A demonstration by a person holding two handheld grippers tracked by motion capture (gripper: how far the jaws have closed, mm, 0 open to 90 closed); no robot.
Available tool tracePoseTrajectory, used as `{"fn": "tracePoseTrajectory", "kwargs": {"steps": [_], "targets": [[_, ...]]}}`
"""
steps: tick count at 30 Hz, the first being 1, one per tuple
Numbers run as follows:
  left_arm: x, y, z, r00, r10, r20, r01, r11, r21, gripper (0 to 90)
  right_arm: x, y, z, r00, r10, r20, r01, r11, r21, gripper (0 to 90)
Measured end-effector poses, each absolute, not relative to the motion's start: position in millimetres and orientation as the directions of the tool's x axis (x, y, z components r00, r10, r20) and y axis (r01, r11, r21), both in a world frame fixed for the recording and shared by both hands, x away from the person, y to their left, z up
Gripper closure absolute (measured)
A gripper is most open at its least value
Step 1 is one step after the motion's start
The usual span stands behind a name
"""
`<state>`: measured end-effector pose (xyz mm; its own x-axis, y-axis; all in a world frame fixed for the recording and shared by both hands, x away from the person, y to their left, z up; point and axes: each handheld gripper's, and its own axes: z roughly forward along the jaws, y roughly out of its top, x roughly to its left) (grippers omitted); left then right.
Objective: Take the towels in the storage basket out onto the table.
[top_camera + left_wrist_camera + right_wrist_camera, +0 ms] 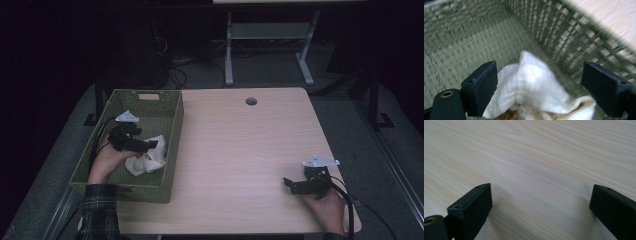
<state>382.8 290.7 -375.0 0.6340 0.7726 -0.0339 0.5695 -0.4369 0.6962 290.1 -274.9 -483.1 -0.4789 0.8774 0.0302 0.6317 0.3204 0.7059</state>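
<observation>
Hovering inside the green basket, the left hand-held gripper spreads its jaws wide around the white cloth lying there; the right hand-held gripper rests wide on the bench.

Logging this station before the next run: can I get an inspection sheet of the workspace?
Surface: pale wooden table, round hole near its far edge.
Job's things: white cloth crumpled inside green woven basket.
Clutter: nothing seen.
Grippers: left gripper open, jaws either side of the cloth; right gripper open over bare wood.
Cables: black cable trails from right gripper.
Surroundings: dark room, grey table frame behind.
</observation>
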Motion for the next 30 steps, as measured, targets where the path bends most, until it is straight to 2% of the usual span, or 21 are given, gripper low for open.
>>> {"fn": "tracePoseTrajectory", "kwargs": {"steps": [8, 18, 30], "targets": [[389.4, 290.5, -395.5, 0.608, 0.794, 0.012, 0.633, -0.494, 0.595, 13.4, 290.1, -274.9, -483.0, -0.479, 0.877, 0.030, 0.632, 0.320, 0.706, 3.9], [396.6, 290.0, -418.3, 0.572, 0.820, 0.001, 0.721, -0.504, 0.475, 12.9, 290.1, -274.9, -483.1, -0.479, 0.877, 0.030, 0.631, 0.321, 0.706, 3.8], [400.4, 285.7, -432.0, 0.560, 0.829, 0.005, 0.760, -0.516, 0.396, 12.4, 290.5, -274.8, -483.2, -0.482, 0.876, 0.029, 0.630, 0.323, 0.706, 3.7]]}}
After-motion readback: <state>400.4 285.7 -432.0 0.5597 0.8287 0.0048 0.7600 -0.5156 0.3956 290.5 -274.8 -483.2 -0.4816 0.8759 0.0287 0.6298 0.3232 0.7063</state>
